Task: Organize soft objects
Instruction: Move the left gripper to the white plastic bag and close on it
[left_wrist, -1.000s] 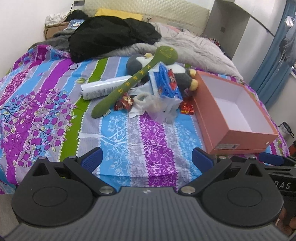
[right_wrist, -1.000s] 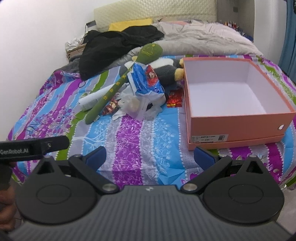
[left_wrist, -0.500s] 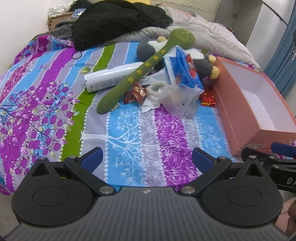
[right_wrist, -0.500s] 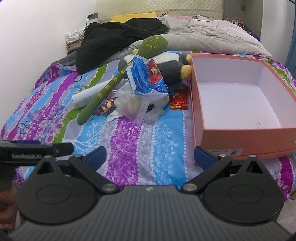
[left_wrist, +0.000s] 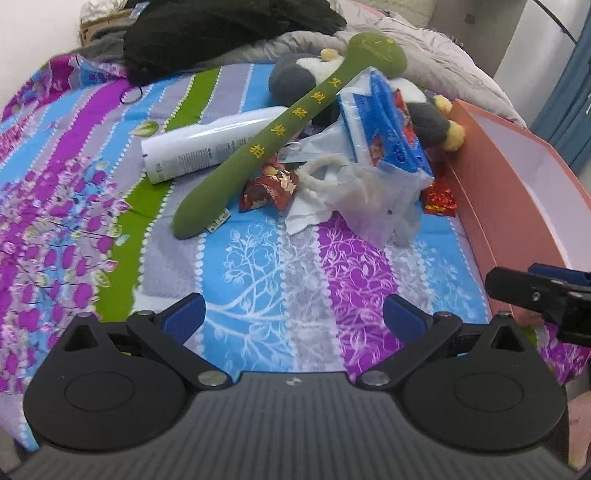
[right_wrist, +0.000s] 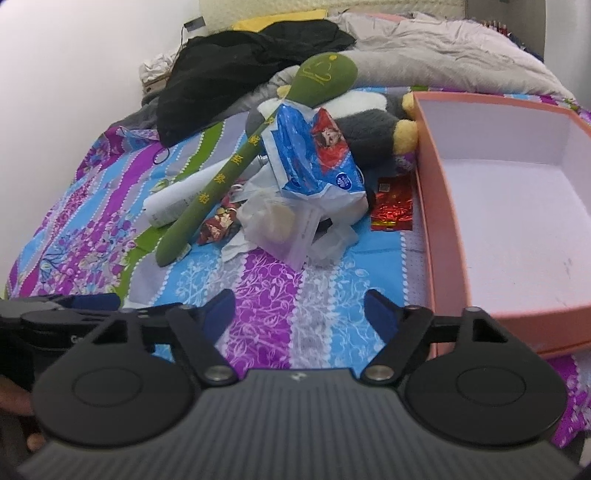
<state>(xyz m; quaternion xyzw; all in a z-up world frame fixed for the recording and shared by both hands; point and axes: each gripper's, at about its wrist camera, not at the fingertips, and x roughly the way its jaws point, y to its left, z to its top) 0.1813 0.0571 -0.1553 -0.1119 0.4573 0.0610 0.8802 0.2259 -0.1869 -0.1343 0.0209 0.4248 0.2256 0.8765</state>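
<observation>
Bed (left_wrist: 258, 280) covered by a striped floral sheet in purple, blue, green and grey. Lying directly on the sheet: a white tube (left_wrist: 207, 144); a long green plush paddle (left_wrist: 280, 129), its handle end on the sheet and its head propped on a grey-and-white plush toy (left_wrist: 291, 75); red foil packets (right_wrist: 393, 208); a clear plastic bag (left_wrist: 373, 199) under a blue tissue pack (left_wrist: 384, 129); and an open salmon-pink box (right_wrist: 443, 229), white inside, at the right. A black garment (right_wrist: 236, 85) and a grey quilt (right_wrist: 443, 59) lie at the far end.
</observation>
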